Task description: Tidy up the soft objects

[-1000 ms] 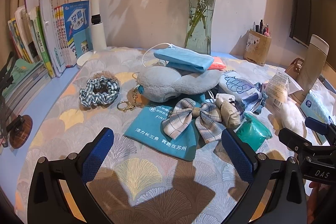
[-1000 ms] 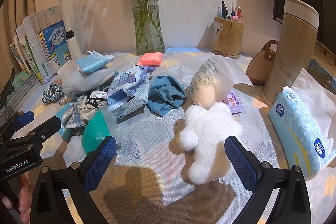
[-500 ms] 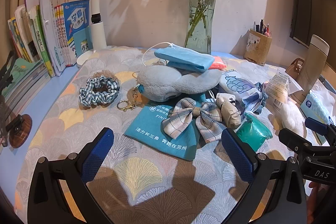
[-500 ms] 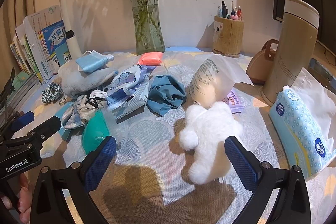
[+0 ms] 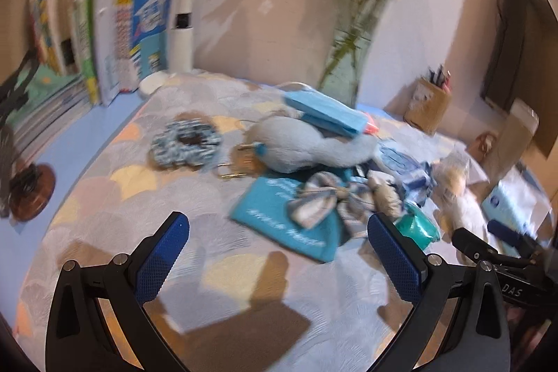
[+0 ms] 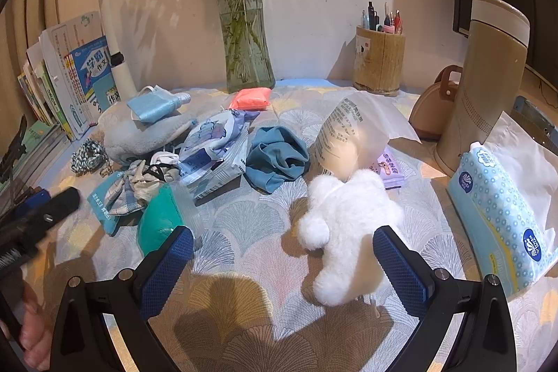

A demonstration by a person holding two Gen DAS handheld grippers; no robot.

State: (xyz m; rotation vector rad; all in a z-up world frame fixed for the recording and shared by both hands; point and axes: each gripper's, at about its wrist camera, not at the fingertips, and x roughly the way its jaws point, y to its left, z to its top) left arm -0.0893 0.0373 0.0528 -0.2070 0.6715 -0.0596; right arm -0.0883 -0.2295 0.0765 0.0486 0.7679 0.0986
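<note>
Soft things lie in a heap on the patterned cloth. In the blurred left wrist view I see a checked scrunchie (image 5: 186,143), a grey plush pillow (image 5: 300,147) with a blue face mask (image 5: 324,112) on it, a teal cloth (image 5: 289,224) and a plaid bow (image 5: 314,203). My left gripper (image 5: 277,258) is open and empty, in front of the teal cloth. In the right wrist view a white plush toy (image 6: 348,225) lies just ahead of my open, empty right gripper (image 6: 282,267). A blue crumpled cloth (image 6: 277,157) and a teal bag (image 6: 158,222) lie beyond.
A glass vase (image 6: 246,47), a pen holder (image 6: 378,61), a tan flask (image 6: 484,75) and a tissue pack (image 6: 498,218) stand at the back and right. Books (image 5: 104,44) and a lamp stem (image 5: 181,33) stand on the left. A plastic bag (image 6: 352,135) lies behind the toy.
My left gripper has swung and tilted, so its view is now blurred and the heap sits further right. The right gripper and the objects have not moved.
</note>
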